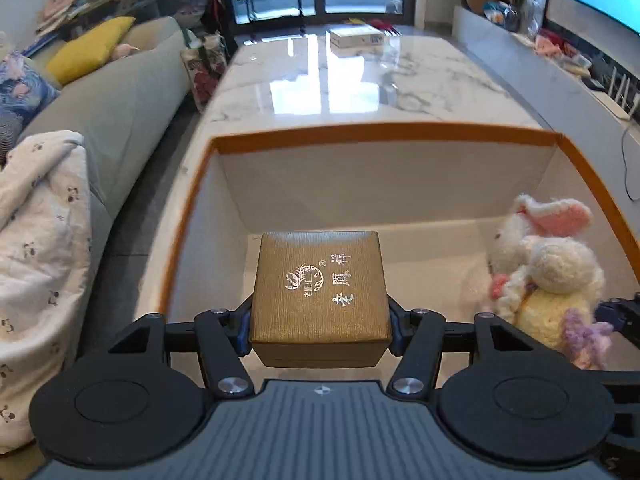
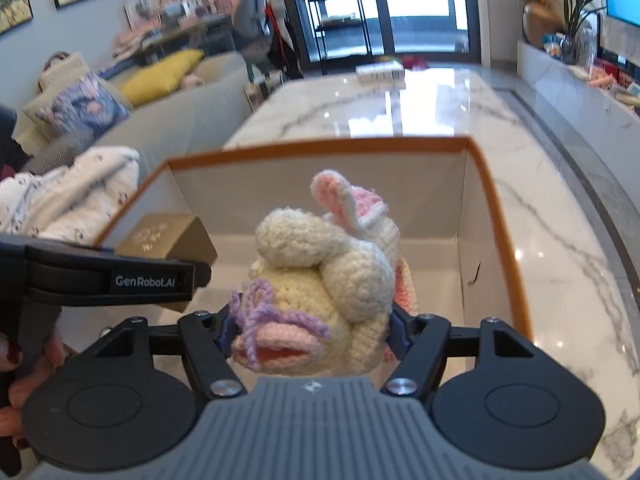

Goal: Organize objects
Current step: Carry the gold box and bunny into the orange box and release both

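Gold-brown and textured, the small gift box [image 1: 320, 300] sits pinched between your left gripper [image 1: 320, 326] jaws, over the orange-rimmed carton [image 1: 384, 132] on the marble table [image 1: 360, 80]. At its 3 o'clock, your right gripper [image 2: 310, 334] jaws squeeze the crocheted bunny [image 2: 320, 276] above that carton's floor.

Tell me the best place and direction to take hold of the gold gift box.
Grip the gold gift box across its two flat, parallel side walls, coming from its near edge with the fingers running along its sides, as the left gripper does now. Those walls give the pads flat seats. The smooth padded lid, with its rounded edges, looks likelier to slip.
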### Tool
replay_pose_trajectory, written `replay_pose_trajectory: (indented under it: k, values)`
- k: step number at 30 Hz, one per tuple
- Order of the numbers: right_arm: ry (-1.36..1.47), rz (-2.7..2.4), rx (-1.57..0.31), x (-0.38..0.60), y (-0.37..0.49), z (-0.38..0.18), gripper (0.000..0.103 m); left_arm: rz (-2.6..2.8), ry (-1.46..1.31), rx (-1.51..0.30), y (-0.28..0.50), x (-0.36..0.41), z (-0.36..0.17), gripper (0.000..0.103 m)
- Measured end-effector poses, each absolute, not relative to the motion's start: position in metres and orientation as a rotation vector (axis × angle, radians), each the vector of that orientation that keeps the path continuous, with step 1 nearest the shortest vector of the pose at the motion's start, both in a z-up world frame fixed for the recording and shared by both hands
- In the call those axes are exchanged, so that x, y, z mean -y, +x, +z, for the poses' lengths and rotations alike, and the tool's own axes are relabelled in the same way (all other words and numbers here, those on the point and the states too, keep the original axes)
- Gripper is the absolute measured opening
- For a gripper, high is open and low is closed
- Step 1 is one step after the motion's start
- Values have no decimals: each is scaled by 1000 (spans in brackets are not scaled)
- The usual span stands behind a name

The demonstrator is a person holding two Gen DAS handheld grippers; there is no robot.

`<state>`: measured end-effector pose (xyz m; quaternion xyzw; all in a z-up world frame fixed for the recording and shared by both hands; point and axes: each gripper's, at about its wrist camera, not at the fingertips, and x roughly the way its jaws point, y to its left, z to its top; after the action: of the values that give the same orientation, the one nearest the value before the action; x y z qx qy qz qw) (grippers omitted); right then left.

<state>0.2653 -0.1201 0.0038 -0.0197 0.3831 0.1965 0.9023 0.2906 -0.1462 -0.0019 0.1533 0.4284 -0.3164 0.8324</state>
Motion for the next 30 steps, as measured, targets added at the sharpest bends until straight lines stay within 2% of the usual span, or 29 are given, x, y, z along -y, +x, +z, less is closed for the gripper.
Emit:
replay_pose_trajectory:
  k: [6, 14, 26, 30]
  values:
    - [-52, 366, -856, 118, 273, -3, 70, -740, 306, -978, 289, 152, -7, 68]
    - [-104, 327, -935, 114, 275, -2, 71, -723, 287, -1164, 308, 144, -20, 68]
    - [-141, 300, -975, 111, 273, -2, 72, -701, 312, -1265, 312, 149, -31, 68]
    - [-135, 293, -982, 110, 274, -2, 78, -699, 303, -1285, 313, 149, -32, 68]
